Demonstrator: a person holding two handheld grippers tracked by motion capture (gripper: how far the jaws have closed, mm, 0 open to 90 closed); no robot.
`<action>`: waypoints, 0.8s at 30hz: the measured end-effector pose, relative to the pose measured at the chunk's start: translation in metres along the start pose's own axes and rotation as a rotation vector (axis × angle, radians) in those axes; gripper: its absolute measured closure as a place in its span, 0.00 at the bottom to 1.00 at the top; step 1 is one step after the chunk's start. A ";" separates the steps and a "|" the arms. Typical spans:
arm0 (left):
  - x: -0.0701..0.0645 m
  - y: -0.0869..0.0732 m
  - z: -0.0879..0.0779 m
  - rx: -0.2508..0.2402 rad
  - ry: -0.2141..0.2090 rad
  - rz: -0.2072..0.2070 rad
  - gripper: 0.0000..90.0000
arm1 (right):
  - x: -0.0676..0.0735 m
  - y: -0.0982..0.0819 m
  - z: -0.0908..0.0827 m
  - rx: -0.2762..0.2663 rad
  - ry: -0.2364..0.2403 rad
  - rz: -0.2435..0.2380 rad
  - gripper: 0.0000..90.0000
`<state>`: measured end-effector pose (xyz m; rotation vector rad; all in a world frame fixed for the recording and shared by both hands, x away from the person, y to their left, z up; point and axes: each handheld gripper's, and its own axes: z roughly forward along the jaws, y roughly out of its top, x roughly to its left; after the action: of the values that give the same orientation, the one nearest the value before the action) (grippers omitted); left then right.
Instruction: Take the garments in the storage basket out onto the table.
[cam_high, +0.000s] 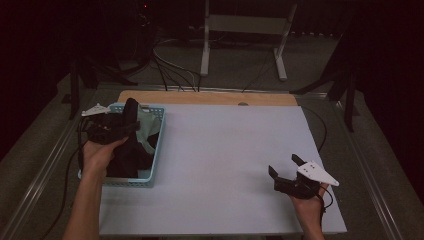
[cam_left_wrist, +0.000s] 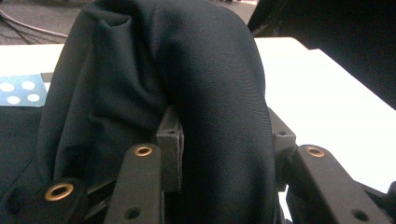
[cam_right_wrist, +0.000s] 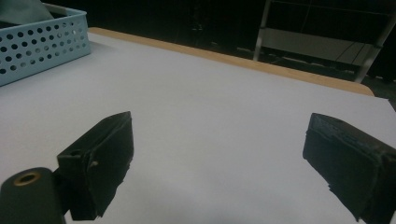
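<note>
Left gripper (cam_high: 131, 121) over blue basket (cam_high: 159, 145) at far left of surface (cam_high: 225, 150), fingers (cam_left_wrist: 170, 140) clamped on fold of dark cloth (cam_left_wrist: 187, 84). Cloth bunched up above basket, rest hanging into it beside pale garment (cam_high: 147, 127). Right gripper (cam_high: 285, 167) near right, low over bare surface, fingers (cam_right_wrist: 109, 154) spread wide, holding nothing.

In the left gripper view the dark cloth (cam_left_wrist: 187, 84) covers most of the table (cam_left_wrist: 336, 116) and hides the tips of the left tool (cam_left_wrist: 219, 140). In the high view the basket (cam_high: 156, 150) interior is too dim to sort, its near-left rim hidden by the hand (cam_high: 97, 155)
</note>
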<state>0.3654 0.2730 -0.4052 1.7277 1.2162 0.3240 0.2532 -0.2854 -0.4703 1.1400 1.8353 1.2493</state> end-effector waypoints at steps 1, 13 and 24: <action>0.000 0.000 0.000 -0.002 -0.002 -0.002 0.68 | 0.000 0.000 0.000 0.000 0.000 0.000 0.10; -0.010 0.008 -0.007 -0.042 -0.021 0.013 0.68 | -0.001 0.000 0.000 -0.003 -0.003 0.003 0.10; -0.022 0.020 -0.012 -0.096 -0.064 0.026 0.68 | -0.001 0.000 -0.001 -0.003 -0.004 0.003 0.10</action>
<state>0.3585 0.2601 -0.3766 1.6601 1.1155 0.3353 0.2533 -0.2868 -0.4700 1.1433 1.8286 1.2504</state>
